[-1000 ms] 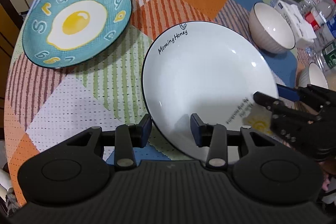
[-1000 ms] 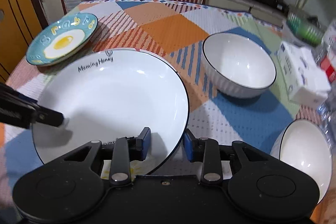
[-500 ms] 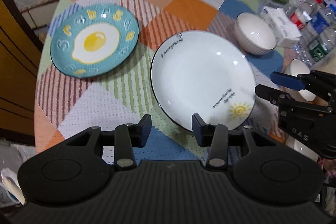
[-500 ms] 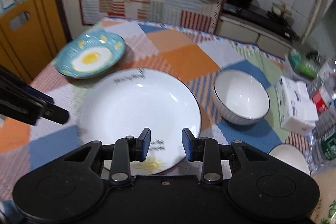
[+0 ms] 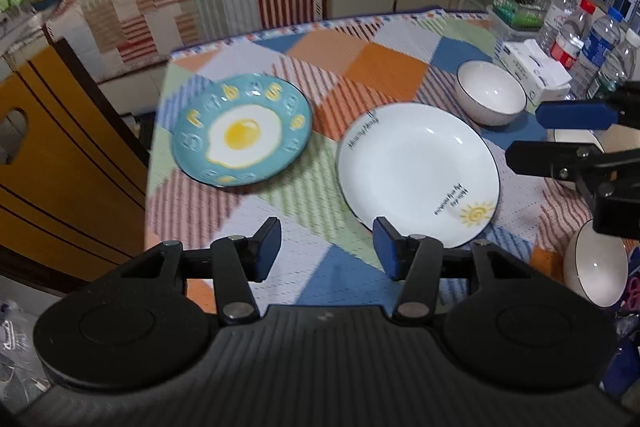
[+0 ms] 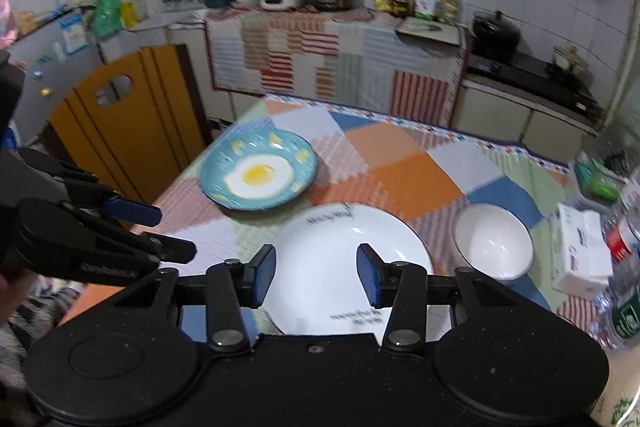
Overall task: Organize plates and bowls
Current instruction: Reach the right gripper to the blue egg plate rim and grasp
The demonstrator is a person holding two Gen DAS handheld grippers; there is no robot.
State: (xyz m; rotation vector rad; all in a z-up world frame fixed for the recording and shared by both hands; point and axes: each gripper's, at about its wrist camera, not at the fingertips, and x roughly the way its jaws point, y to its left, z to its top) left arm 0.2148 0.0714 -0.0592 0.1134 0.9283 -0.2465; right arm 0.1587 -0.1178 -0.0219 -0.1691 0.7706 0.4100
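A white plate (image 5: 416,171) with a small sun drawing lies flat on the checked tablecloth; it also shows in the right wrist view (image 6: 344,263). A teal plate (image 5: 242,129) with a fried-egg picture lies to its left and shows in the right wrist view (image 6: 260,175) too. A white bowl (image 5: 490,93) stands behind the white plate, and another white bowl (image 5: 596,267) sits at the near right. My left gripper (image 5: 326,251) is open and empty, high above the table's near edge. My right gripper (image 6: 316,273) is open and empty above the white plate.
A white tissue box (image 5: 536,69) and several water bottles (image 5: 568,35) crowd the table's right side. A yellow chair back (image 5: 52,155) stands left of the table. A kitchen counter (image 6: 332,55) with appliances runs behind.
Both grippers have risen and pulled back from the white plate, which stays flat on the table. Much more of the kitchen shows now.
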